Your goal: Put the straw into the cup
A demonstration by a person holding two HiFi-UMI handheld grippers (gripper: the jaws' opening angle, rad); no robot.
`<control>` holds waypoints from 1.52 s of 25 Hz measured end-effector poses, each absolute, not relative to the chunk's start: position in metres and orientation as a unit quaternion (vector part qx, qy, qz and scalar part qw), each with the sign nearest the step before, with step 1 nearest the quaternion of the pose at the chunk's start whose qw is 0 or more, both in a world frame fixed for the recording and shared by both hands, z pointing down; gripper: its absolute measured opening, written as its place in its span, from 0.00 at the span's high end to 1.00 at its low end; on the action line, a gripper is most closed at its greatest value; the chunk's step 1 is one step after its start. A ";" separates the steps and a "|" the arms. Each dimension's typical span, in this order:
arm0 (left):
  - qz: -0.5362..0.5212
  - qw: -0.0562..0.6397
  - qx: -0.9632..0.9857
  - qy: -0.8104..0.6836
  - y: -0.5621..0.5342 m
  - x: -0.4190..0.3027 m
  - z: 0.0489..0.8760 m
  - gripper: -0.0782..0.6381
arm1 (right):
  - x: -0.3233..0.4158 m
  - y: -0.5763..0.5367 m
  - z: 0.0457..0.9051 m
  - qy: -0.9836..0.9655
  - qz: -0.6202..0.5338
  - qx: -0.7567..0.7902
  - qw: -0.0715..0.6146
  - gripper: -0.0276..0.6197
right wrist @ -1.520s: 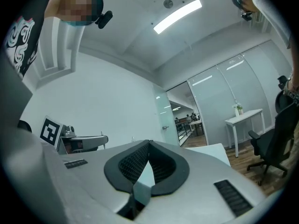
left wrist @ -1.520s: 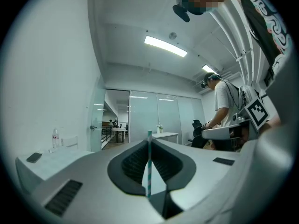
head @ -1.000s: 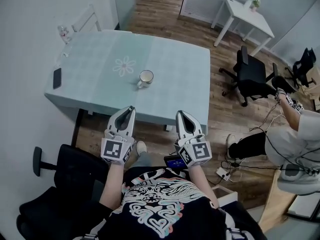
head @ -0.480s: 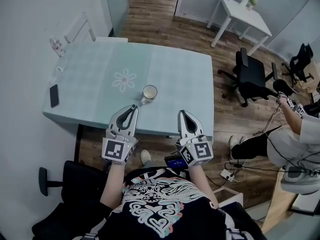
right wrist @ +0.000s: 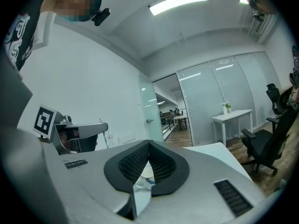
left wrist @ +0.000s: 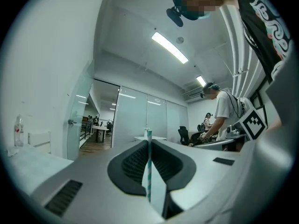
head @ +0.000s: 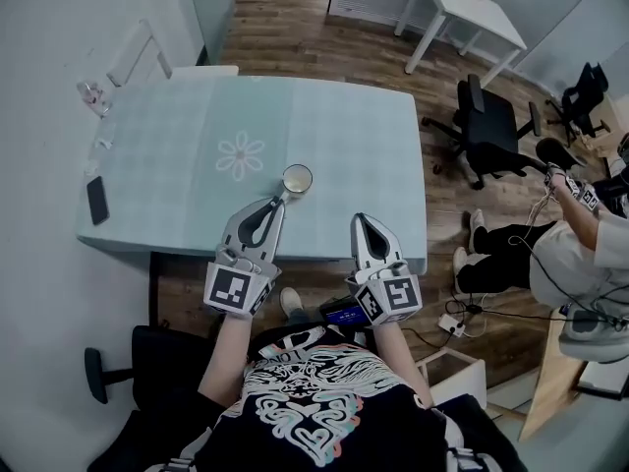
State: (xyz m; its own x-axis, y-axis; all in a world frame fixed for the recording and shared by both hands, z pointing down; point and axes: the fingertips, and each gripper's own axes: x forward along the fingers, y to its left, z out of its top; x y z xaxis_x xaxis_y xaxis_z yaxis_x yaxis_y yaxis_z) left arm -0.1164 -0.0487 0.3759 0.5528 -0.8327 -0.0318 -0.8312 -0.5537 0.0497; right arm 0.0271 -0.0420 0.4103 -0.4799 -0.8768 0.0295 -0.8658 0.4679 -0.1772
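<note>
A pale cup [head: 296, 178] stands on the light green table [head: 177, 136], near its front edge. My left gripper [head: 274, 206] reaches over that edge, its tip just short of the cup. It is shut on a green-and-white striped straw [left wrist: 149, 157], which stands upright between the jaws in the left gripper view. My right gripper [head: 360, 223] hovers at the table's front edge, right of the cup. It is shut with nothing in it. The cup [right wrist: 145, 180] shows through the gap behind its closed tips.
A dark phone [head: 97, 200] lies at the table's left edge and a small bottle [head: 90, 95] stands at its far left corner. A black office chair [head: 491, 126] and a seated person [head: 580, 254] are to the right. A white side table [head: 462, 3] stands beyond.
My left gripper has moved forward over the table edge with the straw, its tip closing on the cup. The right gripper has barely moved. The head view has shifted.
</note>
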 end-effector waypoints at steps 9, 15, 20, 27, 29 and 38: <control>-0.023 0.017 0.884 -0.467 -0.056 -0.117 0.380 0.84 | 0.030 -0.046 0.412 0.851 -0.087 -0.517 0.034 0.93; -0.010 0.018 0.884 -0.467 -0.072 -0.115 0.386 0.84 | 0.027 -0.059 0.418 0.854 -0.091 -0.512 0.031 0.93; -0.008 0.021 0.883 -0.468 -0.087 -0.113 0.387 0.84 | 0.027 -0.077 0.420 0.856 -0.093 -0.507 0.024 0.93; -0.011 0.031 0.879 -0.475 -0.110 -0.112 0.391 0.84 | 0.031 -0.100 0.429 0.862 -0.103 -0.497 0.018 0.93; -0.009 0.030 0.880 -0.474 -0.115 -0.108 0.393 0.84 | 0.035 -0.106 0.433 0.861 -0.108 -0.496 0.016 0.93; -0.002 0.036 0.881 -0.471 -0.133 -0.104 0.401 0.84 | 0.038 -0.122 0.447 0.861 -0.129 -0.491 0.009 0.93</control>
